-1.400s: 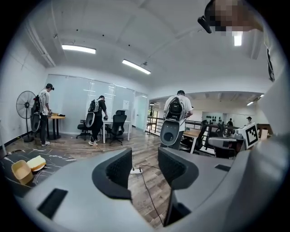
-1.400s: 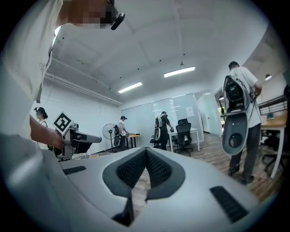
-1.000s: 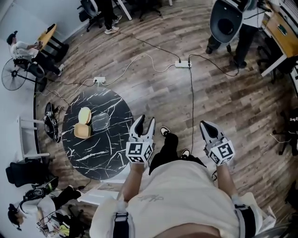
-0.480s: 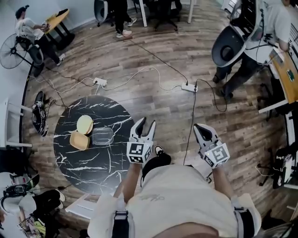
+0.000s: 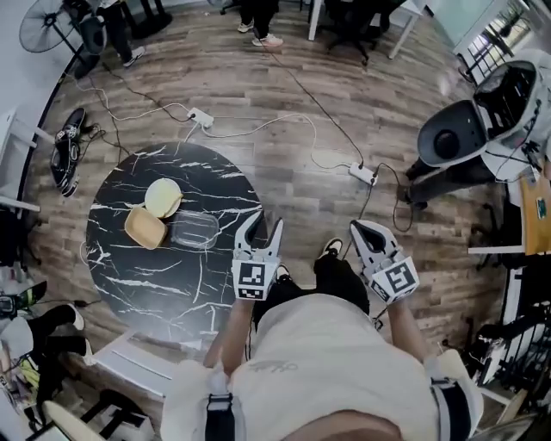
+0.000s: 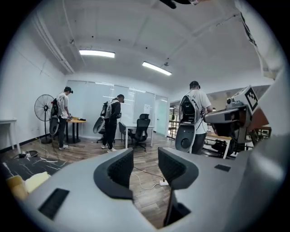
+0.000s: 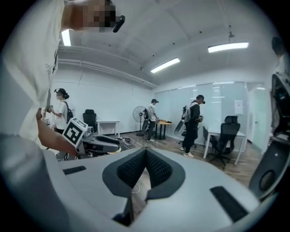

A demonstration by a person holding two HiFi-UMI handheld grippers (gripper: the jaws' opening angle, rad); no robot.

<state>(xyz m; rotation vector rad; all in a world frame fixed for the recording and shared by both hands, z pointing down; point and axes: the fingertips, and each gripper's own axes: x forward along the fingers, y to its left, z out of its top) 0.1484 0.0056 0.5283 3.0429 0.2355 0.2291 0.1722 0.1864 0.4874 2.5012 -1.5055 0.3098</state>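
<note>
In the head view my left gripper [image 5: 263,224] hangs open and empty over the right rim of a round black marble table [image 5: 129,276]. On the table lie a clear plastic box [image 5: 195,231], a tan container [image 5: 145,227] and a pale yellow round lid [image 5: 163,197]. My right gripper [image 5: 360,229] is shut and empty above the wood floor, to the right of the table. The left gripper view shows its jaws [image 6: 145,165] apart with floor between them. In the right gripper view the pads [image 7: 146,165] meet, and the left gripper's marker cube [image 7: 74,131] shows at left.
A power strip [image 5: 362,174] and white cables lie on the floor ahead. A person with a grey backpack unit [image 5: 465,138] stands at the right. A fan [image 5: 52,13], shoes [image 5: 67,146] and bags are at the left. Desks, chairs and people [image 6: 111,120] stand farther off.
The view has swung left, and the table with its containers now lies closer to my left gripper. Both grippers have turned with me. The jaws stand as before.
</note>
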